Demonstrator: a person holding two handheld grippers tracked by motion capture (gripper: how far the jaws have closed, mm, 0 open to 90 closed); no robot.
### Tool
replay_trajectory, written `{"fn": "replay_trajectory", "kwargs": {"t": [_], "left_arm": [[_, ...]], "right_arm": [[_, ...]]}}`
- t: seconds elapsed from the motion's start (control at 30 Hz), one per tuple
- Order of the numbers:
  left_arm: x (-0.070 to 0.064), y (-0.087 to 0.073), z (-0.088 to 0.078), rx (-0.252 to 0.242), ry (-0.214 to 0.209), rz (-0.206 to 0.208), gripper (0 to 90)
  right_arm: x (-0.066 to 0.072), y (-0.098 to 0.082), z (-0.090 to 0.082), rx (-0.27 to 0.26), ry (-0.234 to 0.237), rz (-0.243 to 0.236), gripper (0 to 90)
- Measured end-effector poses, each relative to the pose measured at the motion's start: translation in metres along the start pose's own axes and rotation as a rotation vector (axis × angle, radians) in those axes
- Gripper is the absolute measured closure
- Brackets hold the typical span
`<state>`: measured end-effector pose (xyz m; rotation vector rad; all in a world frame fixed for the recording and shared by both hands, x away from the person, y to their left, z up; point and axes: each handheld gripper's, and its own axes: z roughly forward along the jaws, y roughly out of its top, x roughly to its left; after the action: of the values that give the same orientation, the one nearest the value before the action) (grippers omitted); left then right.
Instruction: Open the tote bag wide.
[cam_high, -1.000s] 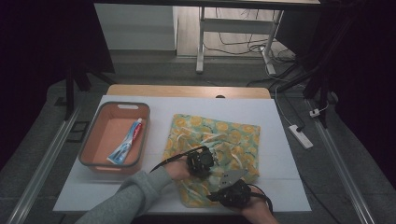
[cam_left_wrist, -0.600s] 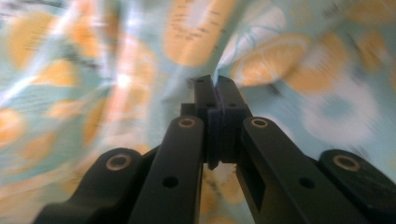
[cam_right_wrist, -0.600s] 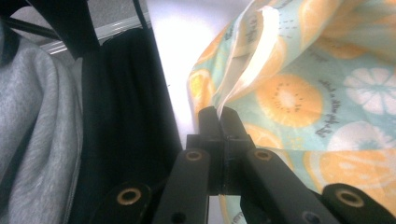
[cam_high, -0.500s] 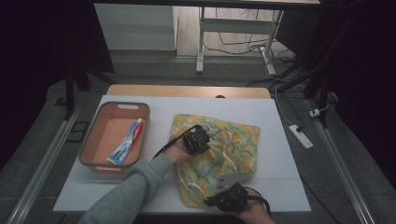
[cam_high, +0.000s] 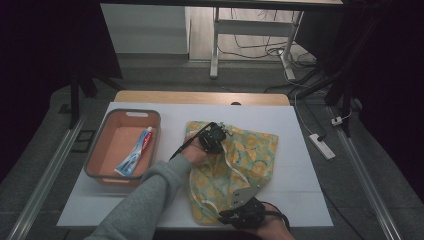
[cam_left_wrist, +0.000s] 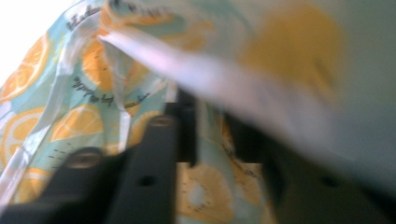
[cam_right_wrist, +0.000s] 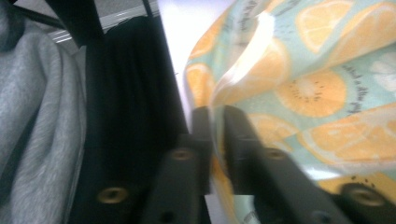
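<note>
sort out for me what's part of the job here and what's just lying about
In the job: fruit-print bag, left gripper, right gripper.
Lying about: orange bin, toothpaste tube inside it, power strip on the floor.

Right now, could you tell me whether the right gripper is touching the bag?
Touching. The right gripper view shows the right gripper with its fingers either side of the bag edge, the fabric pinched between them.

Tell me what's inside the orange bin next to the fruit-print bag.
The orange bin holds one toothpaste tube, lying diagonally on its floor. The rest of the floor looks bare. The strip just behind the near wall is hidden from the high view.
</note>
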<state>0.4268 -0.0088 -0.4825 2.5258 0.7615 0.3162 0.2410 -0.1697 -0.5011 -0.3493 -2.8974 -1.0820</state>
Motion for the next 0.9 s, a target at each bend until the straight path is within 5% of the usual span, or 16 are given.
{"fn": "replay_trajectory", "kwargs": {"t": [0.03, 0.1, 0.2, 0.37, 0.47, 0.9], "left_arm": [[-0.003, 0.0, -0.003, -0.004, -0.005, 0.008, 69.3], [-0.012, -0.001, -0.021, -0.033, -0.017, 0.042, 45.4], [-0.016, -0.004, -0.037, -0.056, -0.027, 0.057, 37.8], [-0.023, -0.024, -0.074, -0.131, -0.047, 0.05, 37.7], [-0.024, -0.042, -0.088, -0.154, -0.051, 0.039, 37.3], [-0.018, -0.112, -0.133, -0.232, -0.046, -0.059, 33.2]], "right_arm": [[0.0, 0.0, 0.0, 0.0, 0.0, 0.0, 74.4], [-0.001, 0.002, -0.006, -0.046, -0.026, 0.01, 59.2], [-0.003, 0.004, -0.021, -0.131, -0.053, 0.023, 52.6], [-0.014, 0.003, -0.049, -0.225, -0.129, 0.071, 47.1], [-0.022, 0.002, -0.058, -0.246, -0.184, 0.095, 46.7], [-0.044, -0.003, -0.075, -0.299, -0.273, 0.144, 44.3]]}}
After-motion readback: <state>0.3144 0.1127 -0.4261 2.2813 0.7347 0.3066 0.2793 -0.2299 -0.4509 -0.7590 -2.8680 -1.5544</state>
